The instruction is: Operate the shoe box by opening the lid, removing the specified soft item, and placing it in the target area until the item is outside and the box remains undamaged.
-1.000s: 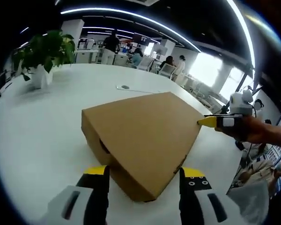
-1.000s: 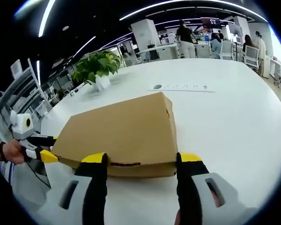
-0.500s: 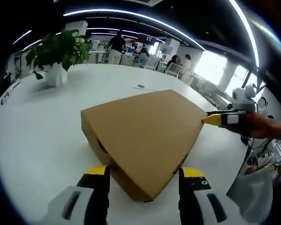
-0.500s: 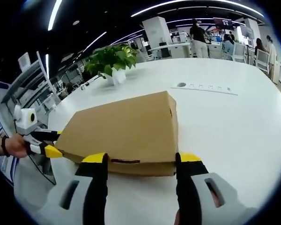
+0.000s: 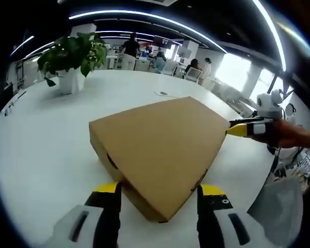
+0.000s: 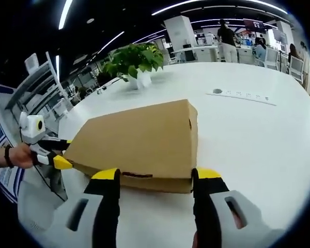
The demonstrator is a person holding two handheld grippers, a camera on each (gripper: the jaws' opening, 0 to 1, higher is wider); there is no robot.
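On white desk (image 5: 41, 150), closed shoe box (image 5: 160, 144); my left gripper (image 5: 157, 194) and right gripper (image 6: 154, 178) jaws spread, straddling its corners.

a white table (image 5: 36, 150) spreads out ahead of the jaws in both views. a leafy potted plant (image 5: 72, 54) in a white pot stands on it far ahead and to the left of the left gripper view's jaws. a flat white strip (image 6: 240, 95) with a round mark lies on the tabletop ahead and right of the right gripper view's jaws. people (image 6: 228, 39) stand among desks far beyond.
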